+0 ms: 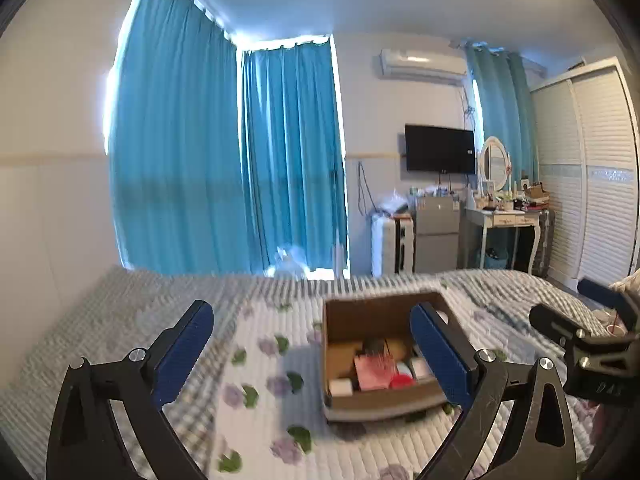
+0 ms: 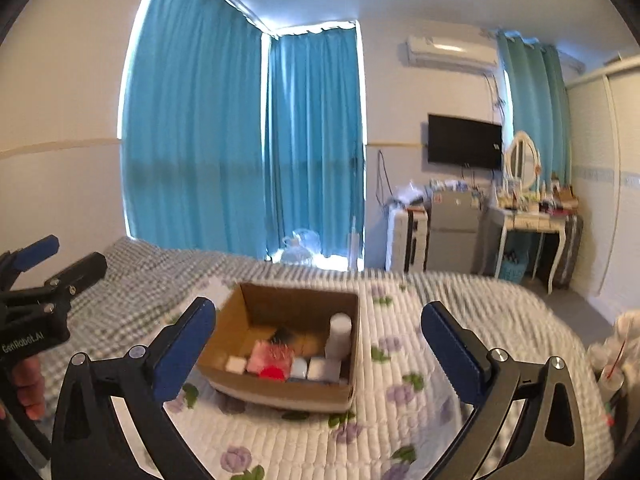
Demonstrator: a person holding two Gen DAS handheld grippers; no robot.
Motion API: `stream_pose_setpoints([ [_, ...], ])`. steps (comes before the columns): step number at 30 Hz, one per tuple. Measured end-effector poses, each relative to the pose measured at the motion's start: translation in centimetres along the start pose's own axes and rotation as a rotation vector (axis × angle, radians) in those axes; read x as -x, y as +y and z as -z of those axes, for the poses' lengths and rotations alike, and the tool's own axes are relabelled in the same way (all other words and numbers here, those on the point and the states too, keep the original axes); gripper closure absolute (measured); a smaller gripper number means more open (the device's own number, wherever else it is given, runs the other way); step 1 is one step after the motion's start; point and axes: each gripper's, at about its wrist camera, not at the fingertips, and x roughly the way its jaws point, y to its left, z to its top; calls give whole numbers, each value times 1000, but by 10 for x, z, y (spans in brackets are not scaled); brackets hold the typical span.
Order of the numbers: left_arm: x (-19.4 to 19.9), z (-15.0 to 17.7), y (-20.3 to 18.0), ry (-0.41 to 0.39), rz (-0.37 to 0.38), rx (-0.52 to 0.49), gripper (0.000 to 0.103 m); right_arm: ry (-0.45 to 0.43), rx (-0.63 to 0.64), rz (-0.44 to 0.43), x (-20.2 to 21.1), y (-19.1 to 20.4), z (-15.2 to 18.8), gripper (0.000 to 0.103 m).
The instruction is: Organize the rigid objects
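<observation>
Backlit teal curtains, wall television, louvred wardrobe.

Open box sits on the bed, several small items inside it; curtains behind the bed, dressing table far right.

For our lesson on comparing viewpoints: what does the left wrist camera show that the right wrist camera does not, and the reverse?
Only the left wrist view shows the right hand-held gripper from outside, at its right edge, and slatted wardrobe doors. Only the right wrist view shows the left hand-held gripper at its left edge, fingers holding it, and a white bottle upright in the box. Both show the cardboard box on the quilted bed, blue curtains and a television.
</observation>
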Motion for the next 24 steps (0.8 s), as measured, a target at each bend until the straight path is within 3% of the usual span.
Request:
stream_pose_setpoints([
  [3,-10,25,0,23,-6,23,2,31,-16,22,-16,-2,34,0],
  [7,-16,48,-5,52,-18,0,2,76,38,62,-33,-1,48,0],
  [24,-16,54,-7,58,-20,1,2,97,-8,84,-38,-9,59,0],
])
